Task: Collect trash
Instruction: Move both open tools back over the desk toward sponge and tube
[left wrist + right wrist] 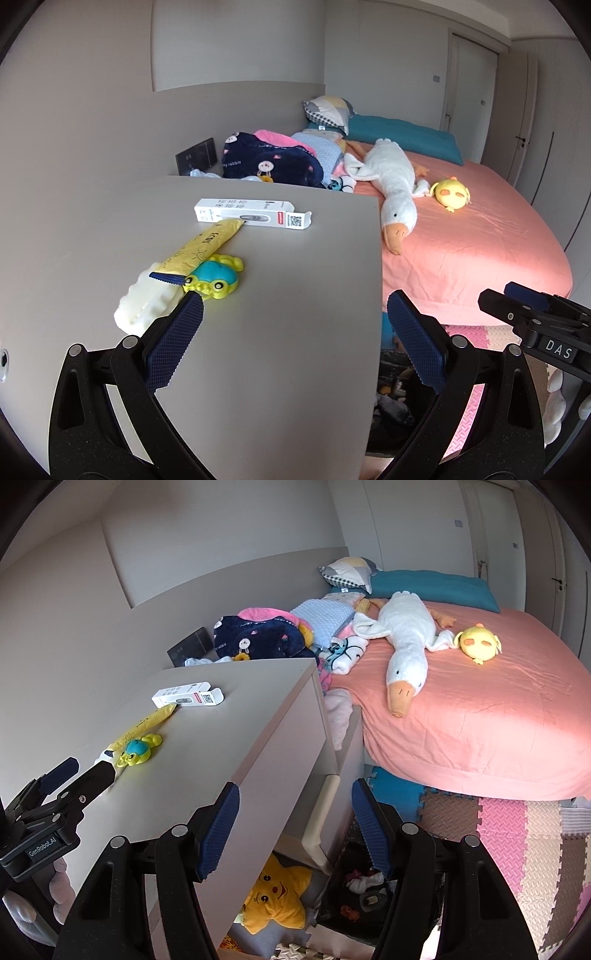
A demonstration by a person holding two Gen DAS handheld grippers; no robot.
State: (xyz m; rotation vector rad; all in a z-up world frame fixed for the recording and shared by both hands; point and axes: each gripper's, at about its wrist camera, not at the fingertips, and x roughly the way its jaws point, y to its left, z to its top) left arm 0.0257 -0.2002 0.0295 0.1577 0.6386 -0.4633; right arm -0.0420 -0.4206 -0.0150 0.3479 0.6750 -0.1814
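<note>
Beige counter (277, 332) beside pink bed (480, 229). Near far edge: white box (251, 215), long axis along that edge, open flap toward bed. Yellow wrapper (207, 243) slanting from box toward near-left edge, toy (212, 277) just beside. Left tongs (295, 325) wide open, empty, over counter. Right tongs (295, 827) open, empty, past the counter's bed-side edge.

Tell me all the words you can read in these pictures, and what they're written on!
"DAS": on the right gripper, seen from the left wrist view.
"GenRobot.AI": on the left gripper, seen from the right wrist view.
"rabbit": on the navy blanket; the letters before it are unclear.
White box: a QR code and small print, too small to read.
Yellow packet: dark handwriting-style lettering, too blurred to read.
</note>
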